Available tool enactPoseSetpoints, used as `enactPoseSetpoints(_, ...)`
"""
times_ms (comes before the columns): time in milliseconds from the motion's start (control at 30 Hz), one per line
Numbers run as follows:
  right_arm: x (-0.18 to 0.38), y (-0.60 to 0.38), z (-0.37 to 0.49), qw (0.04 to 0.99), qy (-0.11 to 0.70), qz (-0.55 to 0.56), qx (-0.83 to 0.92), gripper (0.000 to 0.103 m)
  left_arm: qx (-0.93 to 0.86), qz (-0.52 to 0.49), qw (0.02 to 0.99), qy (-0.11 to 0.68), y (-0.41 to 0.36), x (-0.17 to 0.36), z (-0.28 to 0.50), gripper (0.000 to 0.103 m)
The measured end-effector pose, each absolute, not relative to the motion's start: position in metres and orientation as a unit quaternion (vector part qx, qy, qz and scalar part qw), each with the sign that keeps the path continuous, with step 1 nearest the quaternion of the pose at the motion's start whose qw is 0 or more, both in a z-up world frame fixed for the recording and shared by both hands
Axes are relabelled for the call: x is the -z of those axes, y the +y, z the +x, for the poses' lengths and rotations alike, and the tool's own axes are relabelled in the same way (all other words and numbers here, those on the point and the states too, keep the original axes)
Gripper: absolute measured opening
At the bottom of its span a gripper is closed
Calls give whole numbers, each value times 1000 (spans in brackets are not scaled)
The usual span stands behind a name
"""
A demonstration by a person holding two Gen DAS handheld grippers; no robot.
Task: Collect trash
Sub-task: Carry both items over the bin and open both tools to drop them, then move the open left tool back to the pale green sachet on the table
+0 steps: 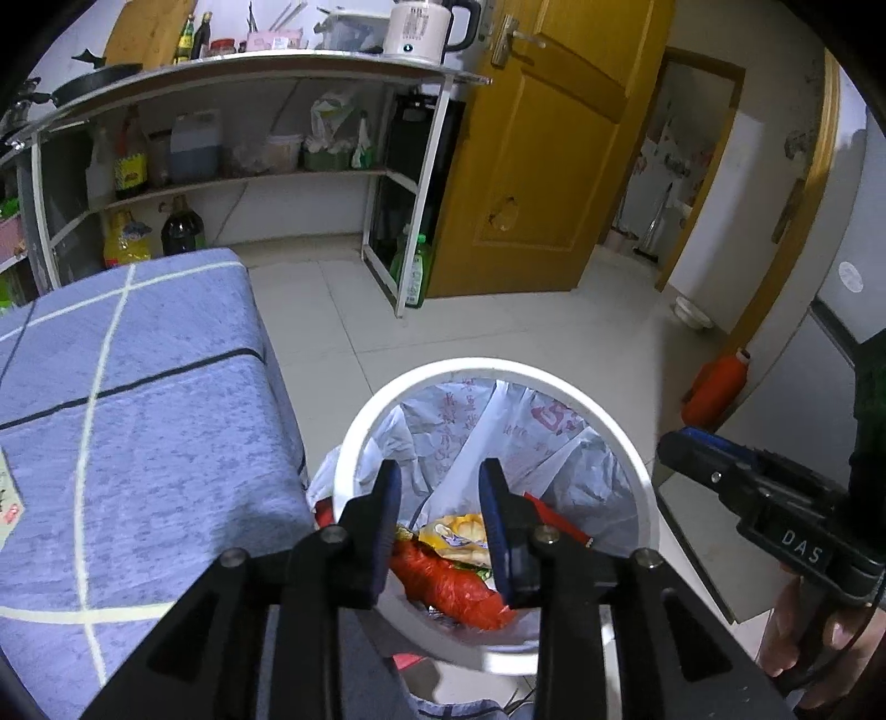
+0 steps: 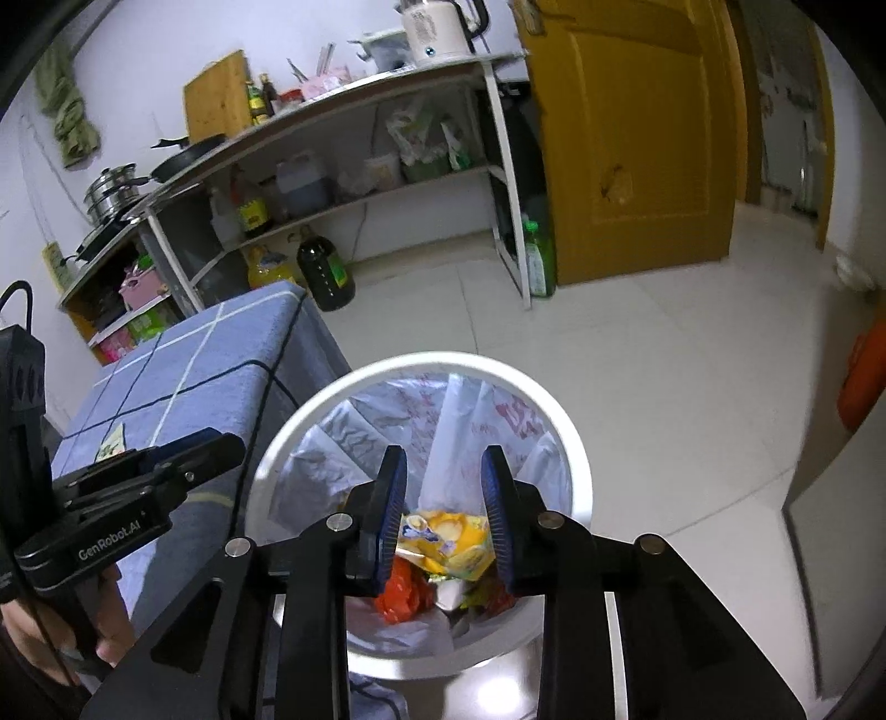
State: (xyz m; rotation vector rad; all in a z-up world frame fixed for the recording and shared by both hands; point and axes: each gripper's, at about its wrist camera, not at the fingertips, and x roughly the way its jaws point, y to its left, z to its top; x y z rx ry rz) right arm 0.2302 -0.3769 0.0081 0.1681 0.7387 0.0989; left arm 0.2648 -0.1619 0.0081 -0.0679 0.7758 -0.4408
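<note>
The trash sits in the white bin (image 1: 637, 459) on the tile floor (image 1: 498, 327), right below both my tongs. The bin is lined with a white plastic bag (image 1: 554, 443) that has red print on it, and at the bottom there's a yellow snack wrapper (image 2: 448, 540) lying on top of a crumpled red bag (image 1: 443, 581), plus a few other bits I can't make out.

My left tongs (image 1: 440, 520) hang over the bin's mouth with the blue pads apart and nothing between them, only the trash seen through the gap well below. Same for my right tongs (image 2: 446, 515): pads apart, nothing gripped, the yellow wrapper showing between them down in the bin. Each pair turns up at the edge of the other's camera too, side by side over the bin, with my hand (image 2: 108, 615) wrapped round the left handle.

Just beside the bin on the left is a table or bench under a blue checked cloth (image 1: 138, 415), with a small paper packet (image 2: 113, 440) lying on it. Farther back is the kitchen shelf (image 1: 266, 72) with oil bottles, jars, a pan and a white kettle (image 1: 421, 27) on top. To the right of that is a yellow wooden door (image 1: 531, 166), and an orange bottle (image 1: 714, 387) lies on the floor by the wall.
</note>
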Motion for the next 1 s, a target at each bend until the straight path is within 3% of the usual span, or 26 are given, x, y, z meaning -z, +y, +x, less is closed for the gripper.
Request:
enactPoseSetpoints(767, -50, -257, 167, 931, 327, 11, -162, 29, 151, -61, 935, 314, -33, -48, 167, 31)
enactPoseSetpoints(1000, -53, -213, 170, 923, 327, -10, -203, 29, 109, -79, 943, 305, 15, -46, 155, 36)
